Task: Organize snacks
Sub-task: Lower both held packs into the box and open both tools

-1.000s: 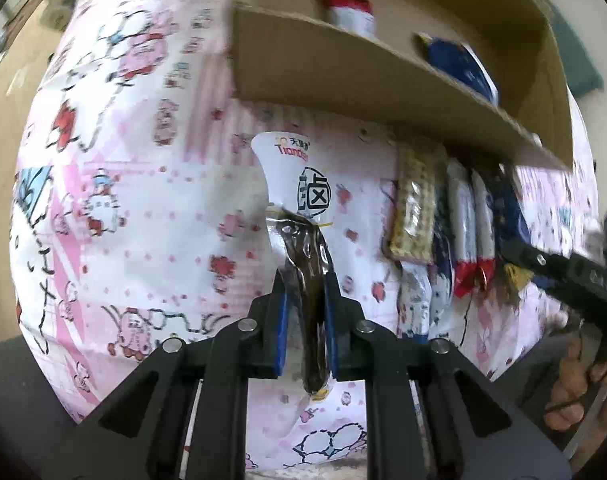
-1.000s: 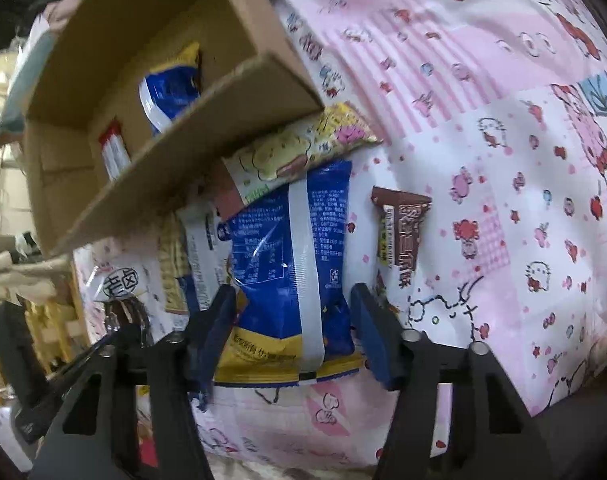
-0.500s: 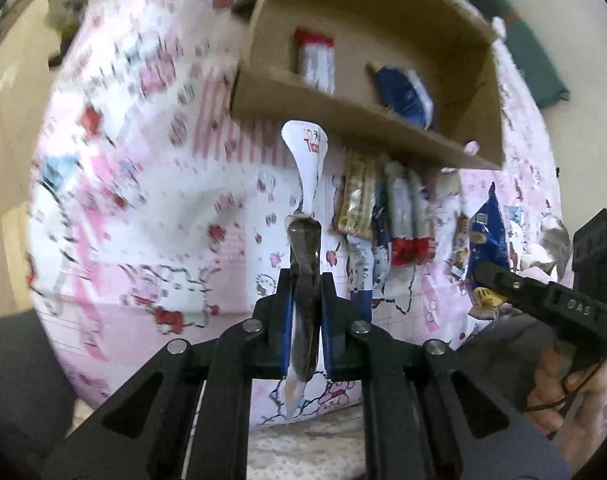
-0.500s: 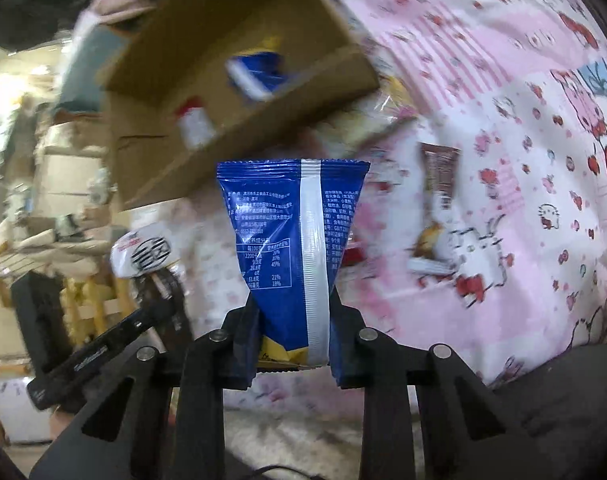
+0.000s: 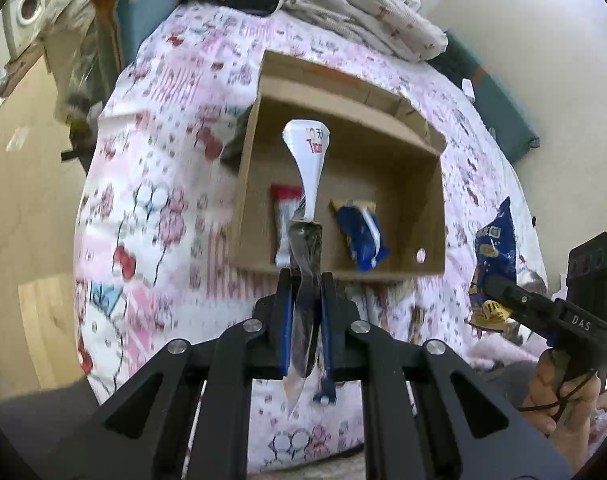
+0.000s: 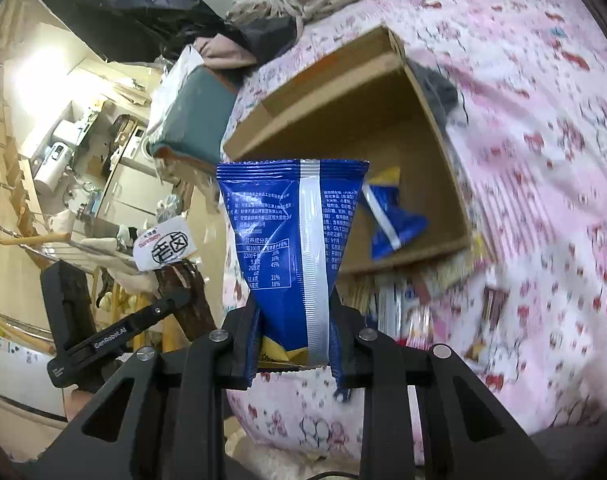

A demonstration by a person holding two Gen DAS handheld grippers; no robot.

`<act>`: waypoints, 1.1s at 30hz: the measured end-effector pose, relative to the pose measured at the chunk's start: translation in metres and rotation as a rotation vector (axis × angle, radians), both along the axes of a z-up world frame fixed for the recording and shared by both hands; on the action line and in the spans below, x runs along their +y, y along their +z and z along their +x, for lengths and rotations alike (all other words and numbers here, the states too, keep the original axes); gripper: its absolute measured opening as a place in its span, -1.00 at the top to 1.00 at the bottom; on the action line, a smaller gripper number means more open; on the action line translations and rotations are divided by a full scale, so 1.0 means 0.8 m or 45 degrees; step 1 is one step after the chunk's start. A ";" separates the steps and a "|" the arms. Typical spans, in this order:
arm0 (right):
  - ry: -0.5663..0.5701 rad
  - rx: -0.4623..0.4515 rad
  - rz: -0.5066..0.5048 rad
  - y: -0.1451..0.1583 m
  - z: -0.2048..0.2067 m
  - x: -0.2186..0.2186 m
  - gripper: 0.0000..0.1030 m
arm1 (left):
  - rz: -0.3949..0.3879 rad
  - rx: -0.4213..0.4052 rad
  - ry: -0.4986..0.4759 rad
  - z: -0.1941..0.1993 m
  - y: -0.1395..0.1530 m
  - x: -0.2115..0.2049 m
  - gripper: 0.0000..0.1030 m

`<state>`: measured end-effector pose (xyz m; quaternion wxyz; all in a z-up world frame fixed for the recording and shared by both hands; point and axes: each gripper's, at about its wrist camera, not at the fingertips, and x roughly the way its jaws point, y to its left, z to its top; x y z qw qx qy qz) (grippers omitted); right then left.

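Note:
My left gripper is shut on a white-topped snack pack with dark contents, held up in front of the open cardboard box. My right gripper is shut on a blue snack bag, held upright before the same cardboard box. Inside the box lie a red-and-white pack and a blue pack, the blue pack also showing in the right wrist view. The right gripper with its blue bag shows at the right of the left view; the left gripper's pack shows at the left of the right view.
The box lies on a bed with a pink cartoon-print sheet. Several more snack packs lie in a row below the box's near wall. Crumpled bedding is piled behind the box. Furniture and clutter stand beside the bed.
My right gripper shut on the blue bag and lifted it off the sheet. Both grippers rose and pulled back, so the box's inside now faces them.

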<state>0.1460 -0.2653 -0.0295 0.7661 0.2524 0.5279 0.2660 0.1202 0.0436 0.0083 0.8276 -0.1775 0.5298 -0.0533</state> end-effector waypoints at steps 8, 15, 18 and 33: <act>-0.035 -0.046 -0.050 -0.009 0.051 0.002 0.44 | 0.053 -0.034 -0.020 0.069 -0.001 -0.008 0.82; -0.037 -0.052 -0.151 -0.041 0.087 0.020 0.44 | 0.154 -0.035 -0.040 0.109 -0.033 -0.019 0.82; -0.077 -0.037 -0.122 -0.065 0.090 0.016 0.44 | 0.215 -0.064 -0.069 0.108 -0.049 -0.029 0.82; -0.009 -0.035 -0.290 -0.097 0.096 0.046 0.44 | 0.269 -0.031 -0.050 0.124 -0.093 -0.036 0.82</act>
